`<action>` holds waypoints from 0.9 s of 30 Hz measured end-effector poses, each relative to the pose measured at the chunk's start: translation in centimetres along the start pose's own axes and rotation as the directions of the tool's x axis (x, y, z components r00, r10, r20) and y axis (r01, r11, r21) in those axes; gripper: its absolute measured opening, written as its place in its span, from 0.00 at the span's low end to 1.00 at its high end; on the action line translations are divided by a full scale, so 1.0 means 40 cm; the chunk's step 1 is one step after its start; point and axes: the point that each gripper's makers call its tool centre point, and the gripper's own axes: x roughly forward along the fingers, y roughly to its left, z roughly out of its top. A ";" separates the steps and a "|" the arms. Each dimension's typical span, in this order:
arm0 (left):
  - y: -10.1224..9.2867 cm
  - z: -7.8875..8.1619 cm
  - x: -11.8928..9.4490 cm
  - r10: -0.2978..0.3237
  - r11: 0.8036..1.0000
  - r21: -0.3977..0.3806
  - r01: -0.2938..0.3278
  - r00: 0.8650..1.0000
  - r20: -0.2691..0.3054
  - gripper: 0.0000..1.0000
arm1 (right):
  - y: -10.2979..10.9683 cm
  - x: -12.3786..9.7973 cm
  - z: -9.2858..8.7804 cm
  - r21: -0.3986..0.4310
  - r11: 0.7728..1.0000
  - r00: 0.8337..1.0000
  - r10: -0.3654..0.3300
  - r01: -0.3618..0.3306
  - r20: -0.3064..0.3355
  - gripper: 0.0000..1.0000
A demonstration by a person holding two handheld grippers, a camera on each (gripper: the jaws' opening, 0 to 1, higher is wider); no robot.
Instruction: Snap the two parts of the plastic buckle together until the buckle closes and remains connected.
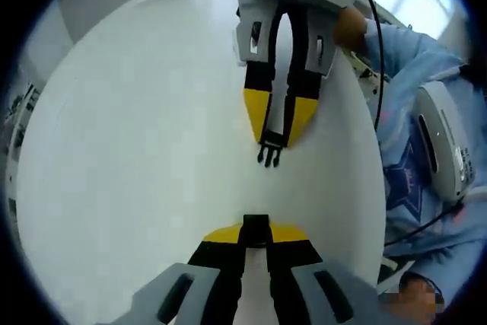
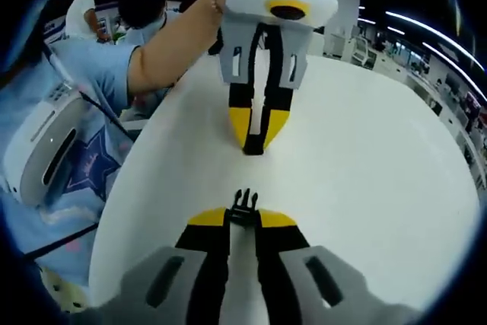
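Two halves of a black plastic buckle face each other over the white table (image 1: 137, 150), each pinched at the tip of its own gripper and not yet joined

The left gripper (image 1: 256, 227) is closed narrowly on the socket half (image 1: 256, 227), a plain dark block that just clears its yellow fingertips (image 1: 221, 234). In the right gripper view the same gripper hangs at the far side with that half (image 2: 254, 147) at its tips, mouth turned toward the camera.

The right gripper (image 2: 243, 211) is likewise clamped tight, on the pronged half (image 2: 243, 205), whose side arms and centre tongue stick out past the yellow pads. From the left gripper view it comes in from the far side (image 1: 274, 142), prongs (image 1: 270, 156) aimed at the socket, well apart from it across a bare stretch of table.

Judging by the layout, each part is gripped by its rear end so the mating end stays free, and the two are held nearly nose to nose so a straight push should seat the prongs. The prongs look a little to the right of the socket's line, so some sideways trim seems needed before closing the gap

A person's arm (image 2: 171, 43) and a blue star-printed garment (image 1: 415, 180) sit at the table's edge
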 end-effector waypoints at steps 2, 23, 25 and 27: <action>-0.008 0.009 0.005 -0.006 1.000 0.006 0.006 1.000 0.012 0.10 | 0.000 0.004 0.005 -0.004 1.000 1.000 0.003 -0.003 0.005 0.12; -0.037 0.045 0.025 -0.006 0.999 0.048 0.004 0.998 0.058 0.10 | 0.022 0.036 0.040 -0.013 1.000 0.994 -0.008 0.009 0.111 0.12; -0.036 0.046 0.024 -0.004 0.999 0.054 0.001 0.998 0.057 0.10 | 0.022 0.036 0.040 -0.006 1.000 0.994 -0.005 0.006 0.114 0.12; -0.038 0.046 0.024 -0.001 0.998 0.064 -0.003 0.998 0.055 0.10 | 0.024 0.035 0.040 -0.025 1.000 0.994 -0.002 0.005 0.112 0.12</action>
